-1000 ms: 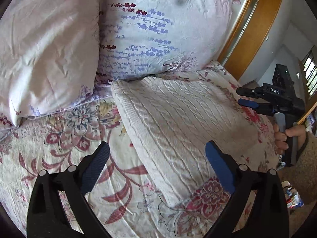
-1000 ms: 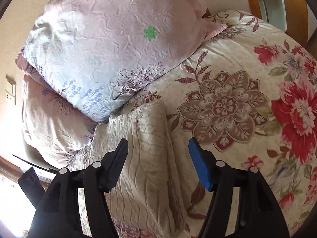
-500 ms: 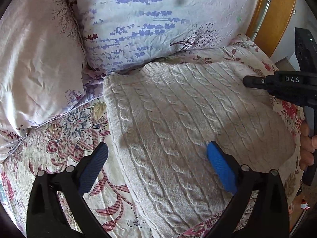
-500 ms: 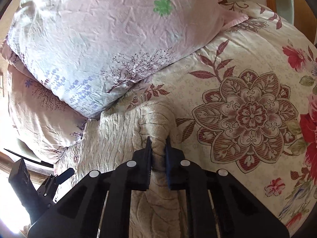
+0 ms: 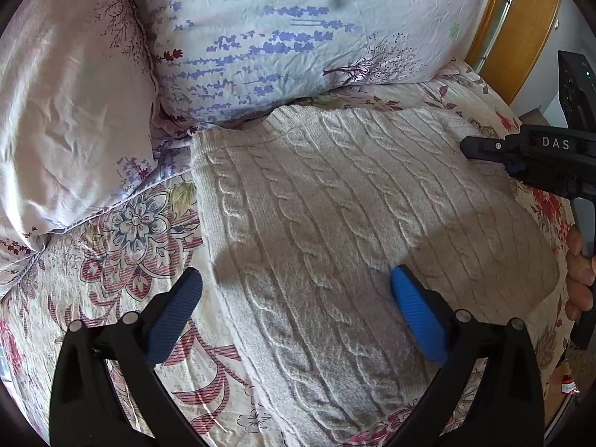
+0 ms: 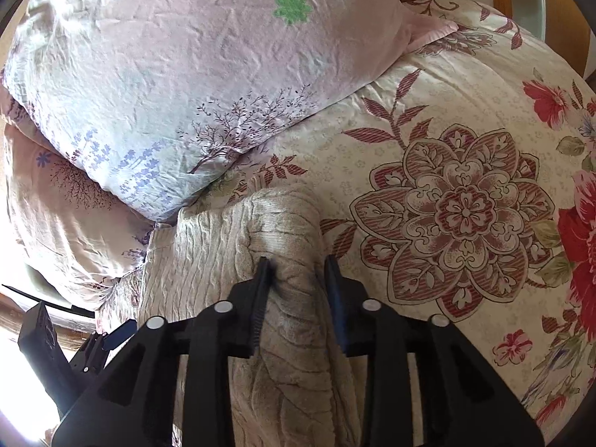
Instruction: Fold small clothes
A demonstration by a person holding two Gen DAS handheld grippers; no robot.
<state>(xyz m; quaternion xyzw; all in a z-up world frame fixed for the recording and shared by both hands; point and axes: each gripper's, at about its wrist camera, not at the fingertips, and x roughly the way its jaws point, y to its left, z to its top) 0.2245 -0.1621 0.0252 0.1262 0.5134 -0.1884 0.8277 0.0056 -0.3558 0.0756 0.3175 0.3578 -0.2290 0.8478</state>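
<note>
A cream cable-knit sweater (image 5: 335, 223) lies folded flat on the flowered bedspread, its far edge against the pillows. My left gripper (image 5: 294, 298) is open, its blue pads (image 5: 417, 320) spread above the sweater's near left part. My right gripper (image 6: 298, 279) straddles a raised fold at the sweater's right edge (image 6: 287, 231), with the jaws part open and the knit bunched between them. In the left wrist view the right gripper (image 5: 529, 156) shows at the sweater's right edge, with a hand below it.
Two pillows lie behind the sweater, a lavender-print one (image 5: 298, 37) and a pink one (image 5: 67, 111). The flowered bedspread (image 6: 462, 205) stretches to the right. A wooden headboard (image 5: 521, 26) stands at the far right corner.
My right gripper closed on the sweater's edge half a second ago and its jaws now stand wider around the fold. My left gripper moved forward over the sweater and stays open.
</note>
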